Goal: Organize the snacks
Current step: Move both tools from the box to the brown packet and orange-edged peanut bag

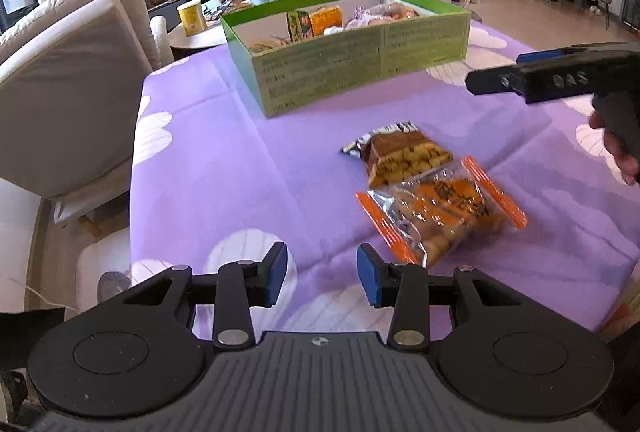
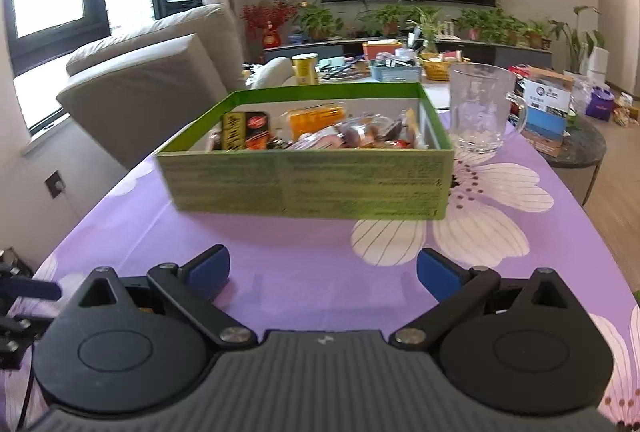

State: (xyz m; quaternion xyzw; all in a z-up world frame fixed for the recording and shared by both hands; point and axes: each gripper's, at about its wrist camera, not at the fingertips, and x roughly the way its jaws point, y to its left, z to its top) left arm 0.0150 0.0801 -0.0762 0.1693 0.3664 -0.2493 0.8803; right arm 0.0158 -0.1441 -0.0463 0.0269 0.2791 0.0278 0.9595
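Observation:
A green cardboard box (image 1: 360,68) holding several snack packs stands on the purple flowered tablecloth; it also shows in the right wrist view (image 2: 308,184). Two snack packs lie loose in front of it: a brown cake pack (image 1: 400,152) and an orange-edged clear pack (image 1: 440,216), touching each other. My left gripper (image 1: 322,276) is open and empty, just short of the orange-edged pack. My right gripper (image 2: 323,272) is open and empty above bare cloth before the box; it shows from the side in the left wrist view (image 1: 496,78).
A clear glass mug (image 2: 480,108) stands right of the box. A beige sofa (image 1: 68,72) is to the left of the table. A low table behind holds baskets, a yellow can (image 1: 192,16) and clutter. The table's left edge (image 1: 134,192) is close.

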